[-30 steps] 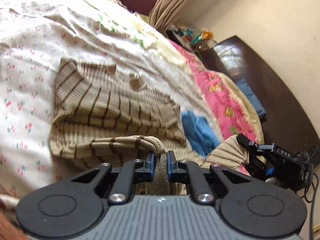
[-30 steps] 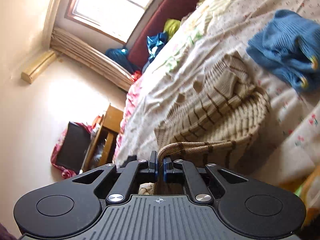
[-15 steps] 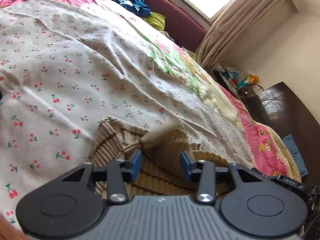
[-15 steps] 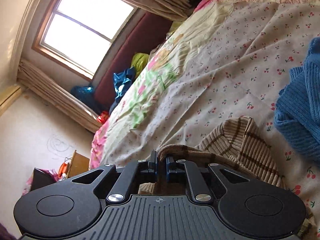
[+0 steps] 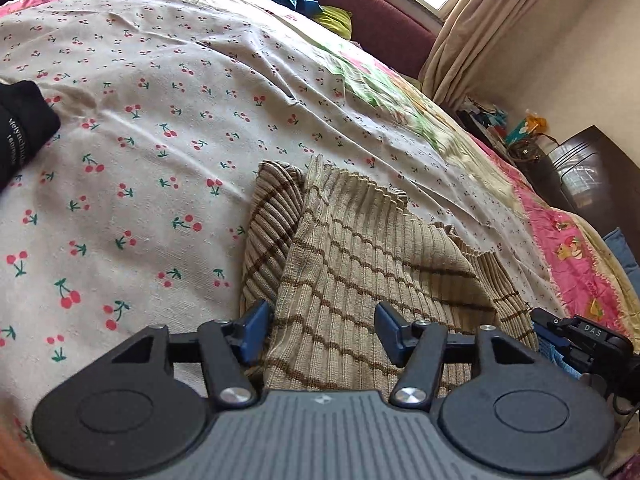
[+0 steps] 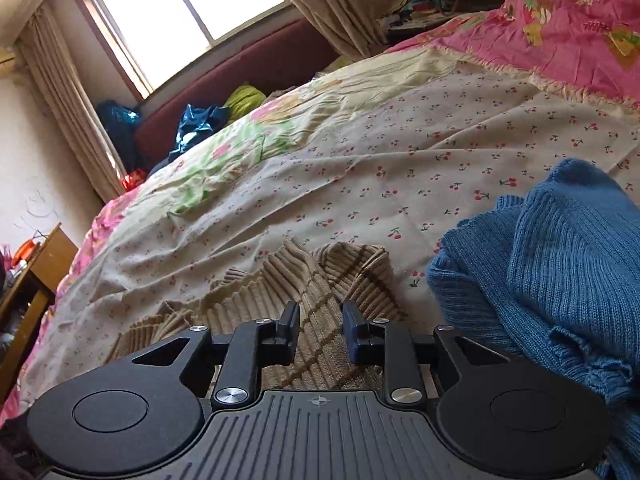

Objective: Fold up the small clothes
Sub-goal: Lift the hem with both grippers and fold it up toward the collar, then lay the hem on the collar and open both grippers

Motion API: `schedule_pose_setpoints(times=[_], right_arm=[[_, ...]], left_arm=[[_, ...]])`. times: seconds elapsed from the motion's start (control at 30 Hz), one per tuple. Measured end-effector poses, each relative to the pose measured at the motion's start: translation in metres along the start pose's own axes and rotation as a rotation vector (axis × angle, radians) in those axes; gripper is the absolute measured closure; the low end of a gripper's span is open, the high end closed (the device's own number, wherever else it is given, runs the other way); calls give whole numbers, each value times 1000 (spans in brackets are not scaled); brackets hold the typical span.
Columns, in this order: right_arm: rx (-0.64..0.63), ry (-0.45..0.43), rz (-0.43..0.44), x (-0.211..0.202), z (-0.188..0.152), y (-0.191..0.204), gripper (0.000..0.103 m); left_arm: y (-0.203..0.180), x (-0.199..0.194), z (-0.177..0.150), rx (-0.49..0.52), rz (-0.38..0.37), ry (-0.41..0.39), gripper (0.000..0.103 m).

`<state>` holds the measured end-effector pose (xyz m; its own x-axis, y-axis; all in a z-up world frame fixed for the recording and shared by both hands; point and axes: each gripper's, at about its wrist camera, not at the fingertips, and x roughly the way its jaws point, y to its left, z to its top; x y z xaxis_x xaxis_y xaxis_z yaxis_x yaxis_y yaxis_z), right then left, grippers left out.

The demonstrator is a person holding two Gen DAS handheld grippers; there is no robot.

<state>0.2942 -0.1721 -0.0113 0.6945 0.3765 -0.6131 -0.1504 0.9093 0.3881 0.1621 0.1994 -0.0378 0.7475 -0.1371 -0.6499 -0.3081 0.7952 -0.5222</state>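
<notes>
Both the left gripper (image 5: 324, 330) and right gripper (image 6: 320, 330) have just been opening, releasing the folded edge they pinched a second ago, so the striped beige sweater (image 5: 360, 264) lies untouched between the parted jaws on the cherry-print sheet (image 5: 160, 128), beside a blue knit (image 6: 560, 280).

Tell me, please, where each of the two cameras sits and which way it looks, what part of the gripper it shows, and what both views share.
Left wrist: sits behind the left gripper, looking down over the striped beige sweater toward the black garment; its open blue-padded fingers show, and the other gripper's tip at right.
Right wrist: sits behind the right gripper, facing the window; its open fingers show, with the blue sweater at right.
Shared: the beige sweater, the cherry-print sheet, the window wall.
</notes>
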Motion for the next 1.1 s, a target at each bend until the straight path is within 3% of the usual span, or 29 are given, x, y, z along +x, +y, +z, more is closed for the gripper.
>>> schedule_pose_setpoints(times=[0.13, 0.27, 0.3, 0.37, 0.4, 0.5, 0.57, 0.67, 0.77, 0.87, 0.93, 1.0, 1.1], right_arm=[[-80, 24, 8, 19, 7, 9, 74], [-125, 76, 8, 43, 11, 14, 75], [-138, 86, -6, 47, 11, 14, 77], [-138, 99, -41, 51, 13, 13, 97], [-124, 96, -43, 49, 14, 11, 97], [-93, 40, -88, 37, 17, 4, 98], [-80, 52, -124, 41, 18, 0, 99], [-167, 70, -176, 43, 14, 13, 95], [-185, 28, -193, 31, 18, 23, 91], [-251, -26, -276, 20, 24, 38, 87], [-263, -40, -231, 10, 22, 52, 87], [-285, -21, -132, 3, 15, 75, 87], [-317, 105, 54, 11, -6, 120, 86]], left_arm=[[-9, 11, 7, 41, 25, 8, 24], [-9, 18, 8, 41, 45, 3, 26], [-9, 17, 7, 37, 57, -2, 32], [-9, 13, 5, 67, 104, -6, 67], [-8, 11, 3, 76, 120, -6, 71], [1, 6, -3, 39, 108, -11, 73], [1, 3, -5, 35, 110, -20, 74], [-1, -5, -6, 42, 106, -42, 75], [2, -12, -8, 50, 111, -53, 75], [13, -14, -13, 0, 84, -36, 75], [16, -17, -16, -17, 58, -41, 75], [17, -18, -18, -12, 48, -33, 75], [21, -18, -20, -21, 41, -17, 74]])
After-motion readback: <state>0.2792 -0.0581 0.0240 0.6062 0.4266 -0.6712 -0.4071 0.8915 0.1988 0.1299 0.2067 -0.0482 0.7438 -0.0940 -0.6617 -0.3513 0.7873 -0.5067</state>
